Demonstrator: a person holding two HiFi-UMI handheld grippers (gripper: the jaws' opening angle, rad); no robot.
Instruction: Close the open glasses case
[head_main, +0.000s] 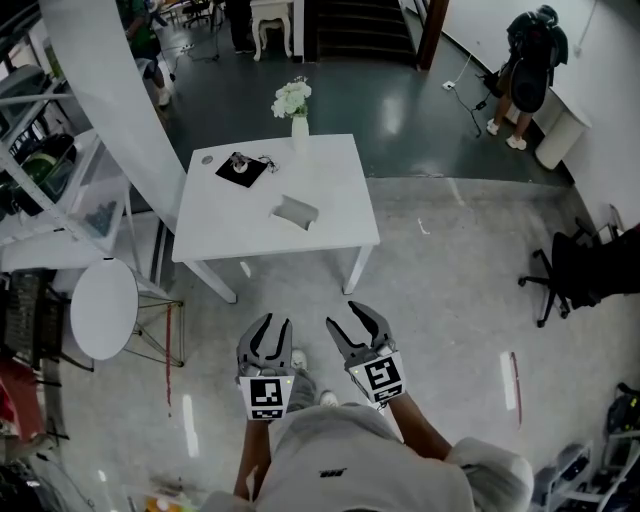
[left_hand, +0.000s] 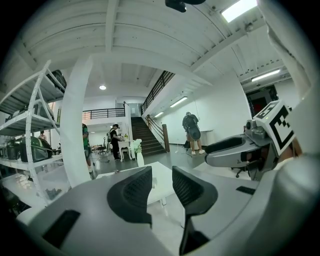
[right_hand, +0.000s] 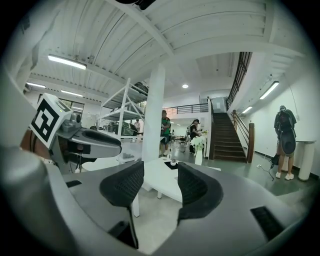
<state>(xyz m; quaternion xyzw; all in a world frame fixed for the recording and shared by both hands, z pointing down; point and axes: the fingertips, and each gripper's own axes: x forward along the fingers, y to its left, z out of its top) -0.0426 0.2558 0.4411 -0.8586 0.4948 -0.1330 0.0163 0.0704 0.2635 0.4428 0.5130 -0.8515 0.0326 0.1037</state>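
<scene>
On the white surface, well ahead of both grippers, the head view shows the glasses case. Left gripper and right gripper views show spread, empty fingers, the case too small to make out.

White table with grey glasses case mid-top, black mat and flower vase toward far edge
</scene>
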